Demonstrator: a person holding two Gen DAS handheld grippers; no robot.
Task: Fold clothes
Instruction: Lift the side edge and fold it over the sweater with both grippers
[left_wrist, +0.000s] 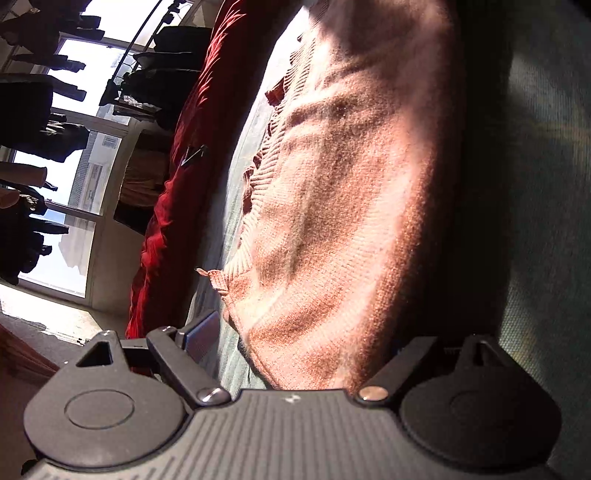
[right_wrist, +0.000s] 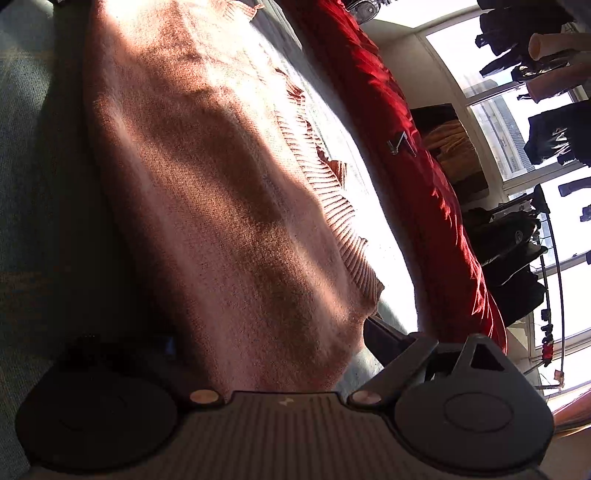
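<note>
Under both my tools lies a grey-green woven cover, spread wide and flat like a bed or a broad cushion, part in hard sunlight and part in deep shadow. On it lies the pink knitted sweater, stretched out lengthwise, fuzzy in texture, with a ribbed band along one edge that curls and ruffles where it meets the sunlit cover. The knit lies mostly flat with a few soft ridges running along it, and a bar of shadow crosses its middle in the right wrist view.

Beyond the ribbed edge a red quilted blanket runs alongside, well apart from the sweater with a strip of bright cover between them. A small metal clip sits on the red fabric. Behind that stands a tall window with dark garments hanging in front of it, and a yellowish bundle lies in a dark nook below the glass.

My left gripper has its fingers spread wide on either side of the near end of the sweater; the knit lies between them, but the pads do not press on it. My right gripper stands the same way at the other end, jaws wide, the sweater's end between them, one finger lost in shadow, nothing gripped. Nothing lies on top of the sweater.
</note>
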